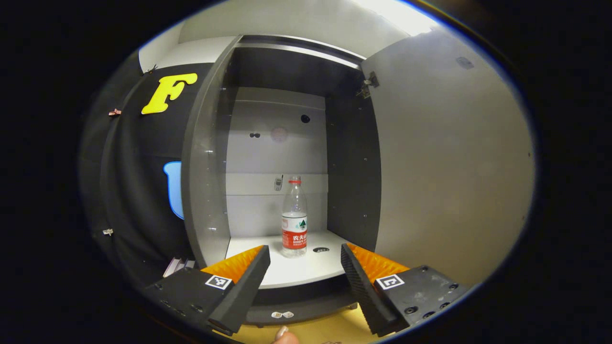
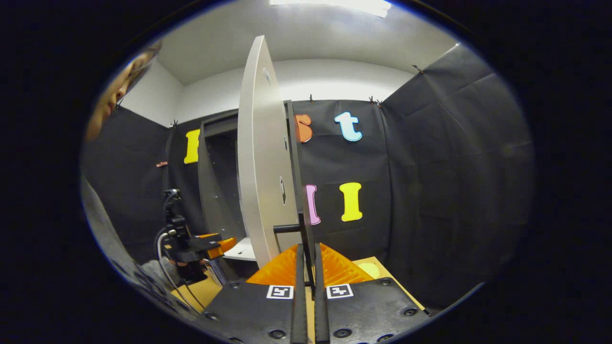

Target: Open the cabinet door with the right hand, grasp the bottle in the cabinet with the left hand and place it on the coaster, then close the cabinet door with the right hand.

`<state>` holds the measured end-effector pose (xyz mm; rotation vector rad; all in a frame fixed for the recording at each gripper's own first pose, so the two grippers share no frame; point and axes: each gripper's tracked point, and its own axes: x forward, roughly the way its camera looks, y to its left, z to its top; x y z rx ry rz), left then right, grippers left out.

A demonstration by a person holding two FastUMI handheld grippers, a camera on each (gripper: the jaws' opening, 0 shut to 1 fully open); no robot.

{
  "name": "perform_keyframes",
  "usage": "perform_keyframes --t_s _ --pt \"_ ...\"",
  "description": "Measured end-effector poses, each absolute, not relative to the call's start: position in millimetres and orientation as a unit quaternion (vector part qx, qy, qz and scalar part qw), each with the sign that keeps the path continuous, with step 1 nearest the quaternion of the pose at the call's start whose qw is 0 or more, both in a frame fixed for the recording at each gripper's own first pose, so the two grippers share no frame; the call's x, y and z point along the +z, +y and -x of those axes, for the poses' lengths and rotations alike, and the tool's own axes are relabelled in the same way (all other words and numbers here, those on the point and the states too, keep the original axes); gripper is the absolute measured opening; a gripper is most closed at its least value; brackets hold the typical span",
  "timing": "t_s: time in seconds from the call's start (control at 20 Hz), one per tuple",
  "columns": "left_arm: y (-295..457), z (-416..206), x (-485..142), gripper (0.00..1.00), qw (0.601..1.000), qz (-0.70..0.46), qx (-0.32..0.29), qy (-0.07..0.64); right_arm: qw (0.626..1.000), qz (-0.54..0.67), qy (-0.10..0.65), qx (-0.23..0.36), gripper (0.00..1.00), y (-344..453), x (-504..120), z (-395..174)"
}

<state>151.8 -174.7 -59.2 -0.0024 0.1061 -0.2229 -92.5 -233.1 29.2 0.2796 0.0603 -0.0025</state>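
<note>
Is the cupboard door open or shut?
Open. The door is swung wide to the side, so the bottle standing inside shows. The right gripper is shut on the door's handle.

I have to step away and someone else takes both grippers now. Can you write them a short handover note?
Right gripper: jaws shut on the door handle, holding the cabinet door swung wide open.
Left gripper: jaws open, empty, aimed at the bottle but short of it.
Bottle: upright on the cabinet shelf, untouched.
Done: door opened.
Left: grasp the bottle with the left gripper, set it on the coaster on the table, then close the door with the right gripper.
</note>
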Motion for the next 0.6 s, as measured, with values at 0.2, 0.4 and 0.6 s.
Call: perform_keyframes --t_s 0.2,0.4,0.6 --pt "-189 -196 -60 0.95 0.993 -0.001 -0.109 0.036 0.983 -0.148 -0.002 -0.109 0.08 -299 35 115" --pt "-198 -245 -65 0.94 0.995 -0.022 -0.093 0.016 0.969 -0.113 0.022 -0.217 0.06 -362 10 132" --pt "-194 -290 -82 0.93 0.997 -0.03 -0.065 0.018 0.964 -0.089 0.061 -0.243 0.19 -384 -21 119"
